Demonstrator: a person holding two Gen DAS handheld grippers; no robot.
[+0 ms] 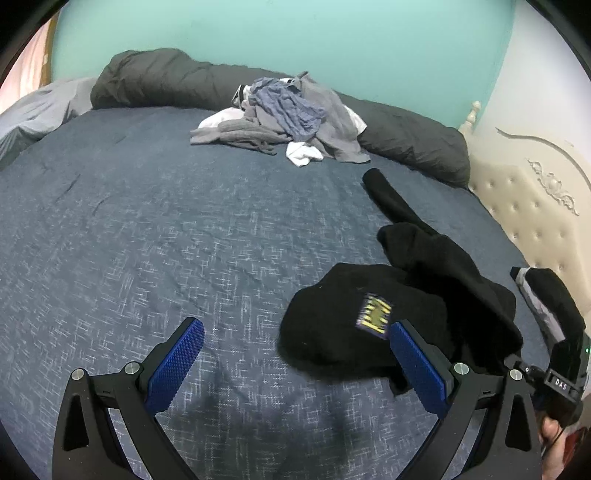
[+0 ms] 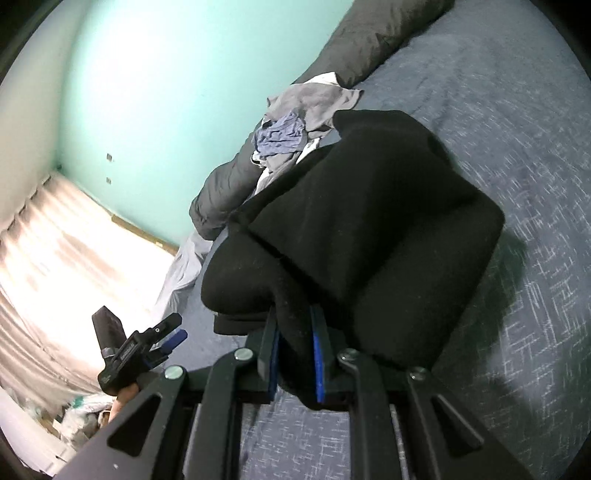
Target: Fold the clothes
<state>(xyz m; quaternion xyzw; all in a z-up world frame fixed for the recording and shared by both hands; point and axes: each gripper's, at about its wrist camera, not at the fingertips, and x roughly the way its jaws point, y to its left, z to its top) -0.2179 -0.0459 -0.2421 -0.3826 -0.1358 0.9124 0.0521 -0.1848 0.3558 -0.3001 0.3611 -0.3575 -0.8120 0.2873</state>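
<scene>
Blue-padded fingers of the left gripper (image 1: 295, 365) filled the near edge of the left wrist view, spread wide apart with nothing between them, hovering over the dark blue woven bedspread (image 1: 147, 229). Just beyond the right-hand finger lay the black knit sweater (image 1: 369, 325) with a small yellow and purple patch (image 1: 375, 315), bunched on the right side of the bed — one sleeve (image 1: 388, 199) stretched away toward the far side. The right gripper (image 2: 297, 354) was clenched on a fold of that same sweater, black cloth pinched between its blue pads (image 2: 317, 363) and the rest draped ahead of it over the bedspread. Farther off, a loose heap of grey, blue and white clothes (image 1: 284, 114) sat against a long dark grey rolled duvet (image 1: 166, 79) below the turquoise wall (image 1: 277, 33). At far right stood a cream tufted headboard (image 1: 528, 206).
</scene>
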